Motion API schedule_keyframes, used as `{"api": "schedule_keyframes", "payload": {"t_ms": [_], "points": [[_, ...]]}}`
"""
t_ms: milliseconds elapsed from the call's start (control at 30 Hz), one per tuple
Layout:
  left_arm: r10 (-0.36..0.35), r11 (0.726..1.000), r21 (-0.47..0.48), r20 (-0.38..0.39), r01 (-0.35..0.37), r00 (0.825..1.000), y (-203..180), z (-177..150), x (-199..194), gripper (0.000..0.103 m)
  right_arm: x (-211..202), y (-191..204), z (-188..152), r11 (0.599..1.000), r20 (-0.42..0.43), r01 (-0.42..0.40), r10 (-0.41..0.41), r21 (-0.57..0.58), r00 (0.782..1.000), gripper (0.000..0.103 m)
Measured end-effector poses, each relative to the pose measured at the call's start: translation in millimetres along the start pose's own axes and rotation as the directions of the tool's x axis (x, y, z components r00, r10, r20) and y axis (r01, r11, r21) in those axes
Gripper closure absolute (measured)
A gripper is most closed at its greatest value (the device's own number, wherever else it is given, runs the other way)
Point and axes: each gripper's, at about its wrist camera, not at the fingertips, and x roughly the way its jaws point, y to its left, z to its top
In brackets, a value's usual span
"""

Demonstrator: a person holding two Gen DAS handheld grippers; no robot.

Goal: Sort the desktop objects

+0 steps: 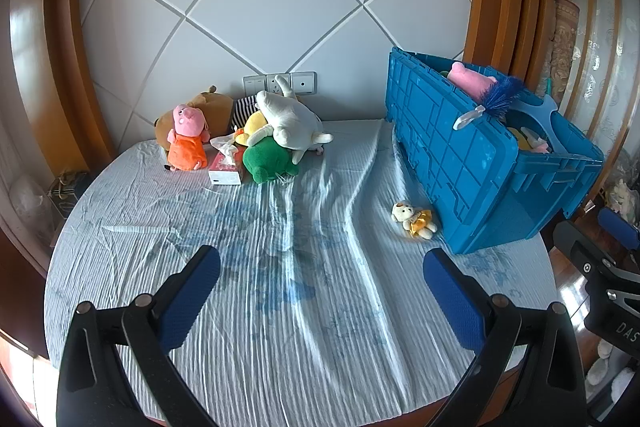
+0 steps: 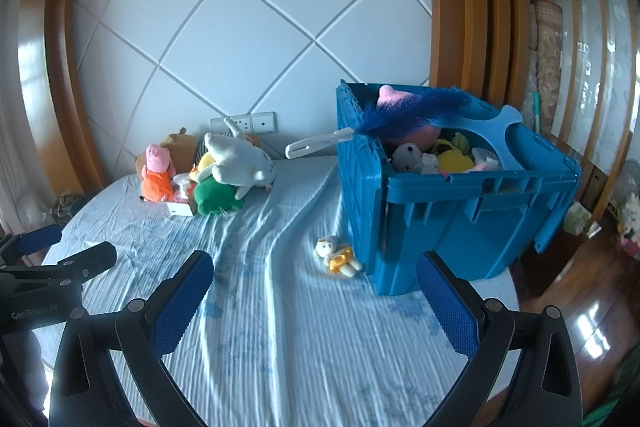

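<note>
Both grippers, left gripper (image 1: 322, 285) and right gripper (image 2: 316, 293), are hovering with fingers wide and empty; small bear (image 2: 338, 256) is lying just beside the blue crate (image 2: 440, 227), likeliest next pick for binning

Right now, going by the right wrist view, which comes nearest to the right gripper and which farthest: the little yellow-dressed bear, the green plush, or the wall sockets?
From the right gripper:
1. Little bear, beside the blue crate.
2. Green plush, in the pile far left.
3. Wall sockets, behind the pile.
</note>
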Motion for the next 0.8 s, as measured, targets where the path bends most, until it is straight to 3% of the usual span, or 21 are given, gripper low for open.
{"api": "schedule_keyframes", "payload": {"t_ms": [800], "points": [[0.029, 0.999, -0.031, -0.027, -0.029, 0.999, -10.9, -7.2, 10.5, 0.0, 11.3, -7.7, -4.2, 0.998, 0.008, -0.064, 0.064, -0.015, 0.998, 0.0]]}}
